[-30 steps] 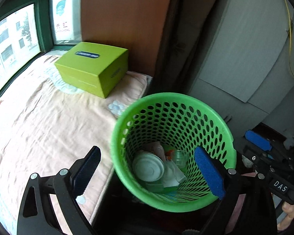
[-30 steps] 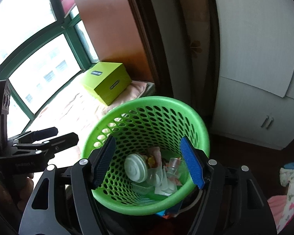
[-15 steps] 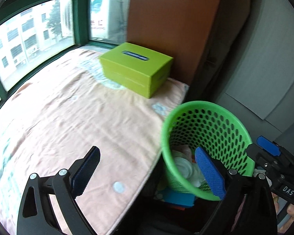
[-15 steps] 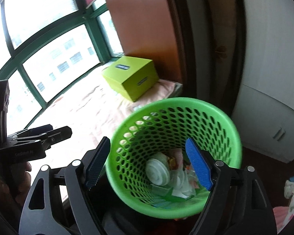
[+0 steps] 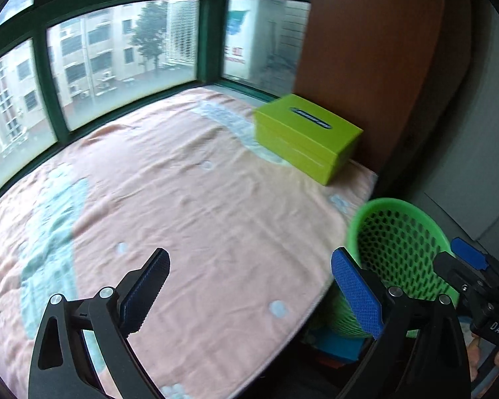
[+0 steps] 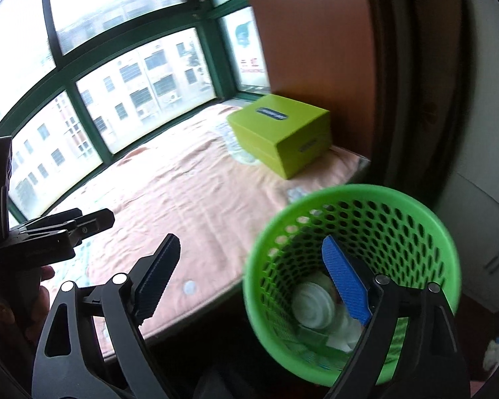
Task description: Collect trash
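Observation:
A green perforated trash basket (image 6: 399, 219) stands on the floor beside the bed's edge; it also shows in the left wrist view (image 5: 402, 242). Inside it lie a white round lid (image 6: 312, 306) and crumpled white scraps (image 6: 344, 331). My right gripper (image 6: 249, 282) is open and empty, its right finger over the basket's mouth and its left finger over the bed edge. My left gripper (image 5: 249, 286) is open and empty above the pink bedspread (image 5: 183, 206), left of the basket. The left gripper also shows at the left of the right wrist view (image 6: 66, 232).
A lime-green box (image 5: 306, 136) sits at the far corner of the bed by a brown wooden panel (image 5: 366, 50); it also shows in the right wrist view (image 6: 282, 133). Green-framed windows (image 5: 116, 53) line the far side. White cabinets (image 6: 482, 232) stand at the right.
Both grippers have swung left, away from above the basket toward the bed. The basket has shifted to the right of both views. Both stay open and empty.

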